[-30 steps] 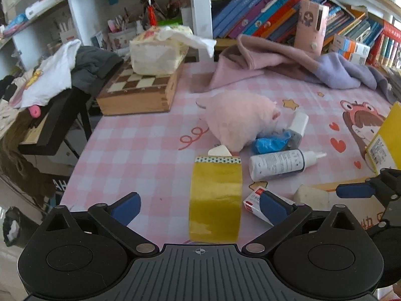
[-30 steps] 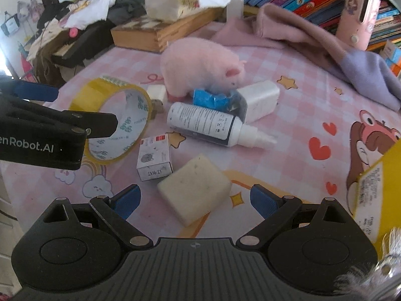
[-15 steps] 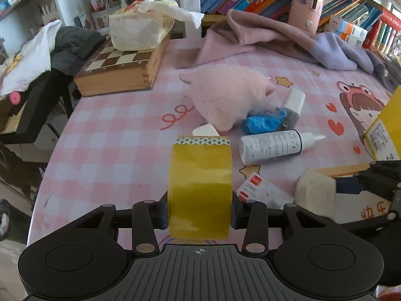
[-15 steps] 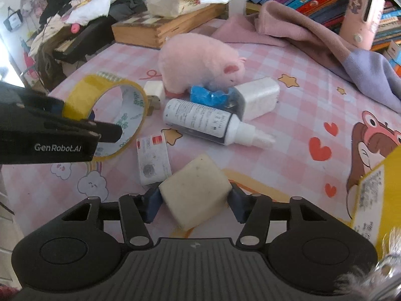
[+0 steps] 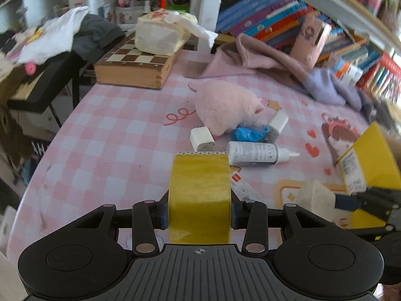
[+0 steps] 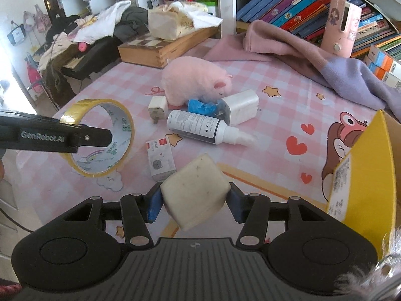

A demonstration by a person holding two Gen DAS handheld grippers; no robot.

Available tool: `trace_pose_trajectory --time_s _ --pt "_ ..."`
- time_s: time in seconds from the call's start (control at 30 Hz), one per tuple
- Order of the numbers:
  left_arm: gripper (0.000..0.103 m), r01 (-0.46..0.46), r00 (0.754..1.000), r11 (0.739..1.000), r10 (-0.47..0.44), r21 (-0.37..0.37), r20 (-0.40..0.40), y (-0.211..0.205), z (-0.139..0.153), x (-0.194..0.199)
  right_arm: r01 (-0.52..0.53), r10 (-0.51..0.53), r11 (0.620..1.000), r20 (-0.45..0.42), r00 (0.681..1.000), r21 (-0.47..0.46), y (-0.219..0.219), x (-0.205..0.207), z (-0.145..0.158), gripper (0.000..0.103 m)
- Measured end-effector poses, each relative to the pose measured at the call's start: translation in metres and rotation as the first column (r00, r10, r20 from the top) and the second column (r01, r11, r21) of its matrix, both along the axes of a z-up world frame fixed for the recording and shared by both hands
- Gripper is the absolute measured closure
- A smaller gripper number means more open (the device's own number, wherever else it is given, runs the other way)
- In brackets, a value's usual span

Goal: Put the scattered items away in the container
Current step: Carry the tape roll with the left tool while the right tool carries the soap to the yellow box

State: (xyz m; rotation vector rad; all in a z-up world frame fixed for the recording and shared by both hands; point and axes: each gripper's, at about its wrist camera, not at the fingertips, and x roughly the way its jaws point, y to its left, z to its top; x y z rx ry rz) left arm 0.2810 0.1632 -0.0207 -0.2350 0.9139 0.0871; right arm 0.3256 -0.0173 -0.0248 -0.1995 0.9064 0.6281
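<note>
My left gripper [image 5: 199,212] is shut on a yellow tape roll [image 5: 199,195] and holds it above the table; the roll also shows in the right wrist view [image 6: 99,138]. My right gripper [image 6: 194,205] is shut on a cream sponge block [image 6: 195,190], lifted off the table. The yellow box container [image 6: 363,180] stands at the right, its opening facing away. On the pink checked tablecloth [image 6: 275,115] lie a pink plush pig [image 6: 195,82], a white bottle [image 6: 200,128], a white charger [image 6: 158,106], a small card box [image 6: 161,156] and a blue wrapper [image 6: 200,105].
A wooden chess box [image 5: 135,67] with a tissue pack on it stands at the back left. A pink and purple cloth [image 6: 313,57] lies at the back right before a shelf of books [image 6: 288,7]. The table edge runs along the left.
Both grippers closed from open: the left on the tape roll, the right on the sponge block. Both items have since been lifted off the table.
</note>
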Motion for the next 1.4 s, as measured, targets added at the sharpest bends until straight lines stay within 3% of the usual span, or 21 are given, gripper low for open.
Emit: trace_pose_trajectory --time_s 0.2,0.7,1.1,1.4 --pt "0.063 -0.038 0.998 0.996 0.042 -0.086 0.047 0.002 0.016 -0.032 0.003 -0.004 1.000 0.015 1.000 0.012 -0.012 -0.026 0.015 0.052" --pt "0.063 -0.009 0.991 0.961 0.046 -0.275 0.129 -0.010 0.045 -0.142 0.038 -0.045 0.997 0.112 0.993 0.066 -0.046 -0.128 0.056 0.052" --pt "0.063 0.028 0.993 0.938 0.015 -0.346 0.121 -0.030 0.031 -0.238 0.149 -0.154 0.987 0.109 0.982 0.057 -0.078 -0.236 0.053 0.052" --pt "0.063 0.106 0.990 0.920 -0.063 -0.377 0.124 -0.049 0.031 -0.264 0.245 -0.249 0.968 0.113 0.962 0.048 -0.102 -0.281 0.060 0.052"
